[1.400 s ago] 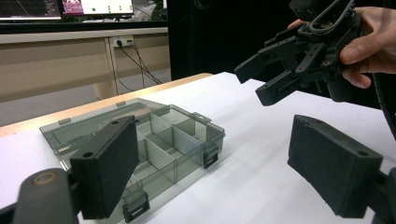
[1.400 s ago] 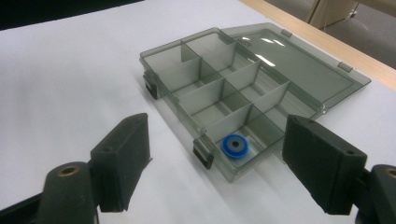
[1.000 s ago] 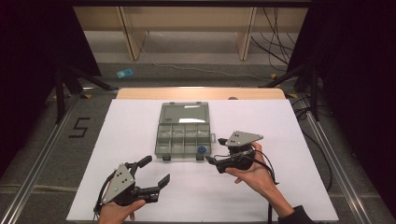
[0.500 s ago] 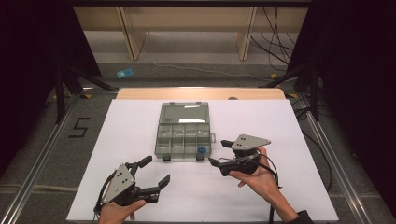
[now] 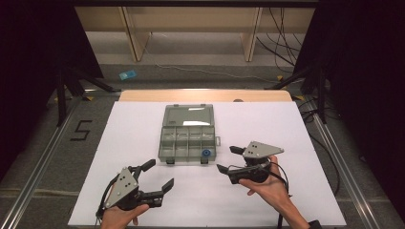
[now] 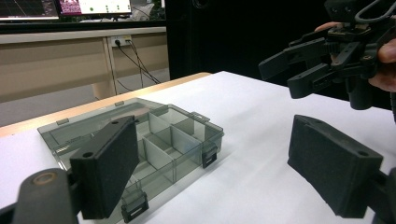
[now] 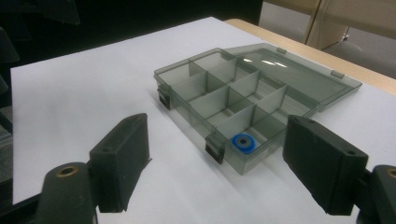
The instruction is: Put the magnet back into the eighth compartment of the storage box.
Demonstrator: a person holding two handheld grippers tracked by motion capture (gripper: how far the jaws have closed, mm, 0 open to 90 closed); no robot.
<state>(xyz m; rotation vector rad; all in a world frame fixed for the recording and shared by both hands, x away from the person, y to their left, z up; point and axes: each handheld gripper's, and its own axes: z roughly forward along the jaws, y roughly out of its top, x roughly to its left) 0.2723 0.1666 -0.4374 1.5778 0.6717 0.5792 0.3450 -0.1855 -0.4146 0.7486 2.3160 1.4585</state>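
Observation:
A clear grey compartment box point(image 5: 187, 138) lies open in the middle of the white table, its lid folded back. A small blue ring point(image 5: 206, 153) sits in its near right compartment, also seen as the blue ring point(image 7: 243, 141) in the right gripper view. My left gripper point(image 5: 157, 175) is open and empty near the table's front left, aimed toward the box point(image 6: 140, 140). My right gripper point(image 5: 228, 159) is open and empty just right of the box's near corner, jaws pointing left at the box point(image 7: 243, 98). The right gripper point(image 6: 299, 70) shows in the left gripper view.
The white sheet point(image 5: 133, 129) covers the table, with a wooden edge point(image 5: 200, 95) at the back. Black stands and cables point(image 5: 310, 90) flank the table. A blue object point(image 5: 127, 75) lies on the floor behind.
My right gripper has drifted slightly right and toward the front, away from the box. The left gripper has hardly moved.

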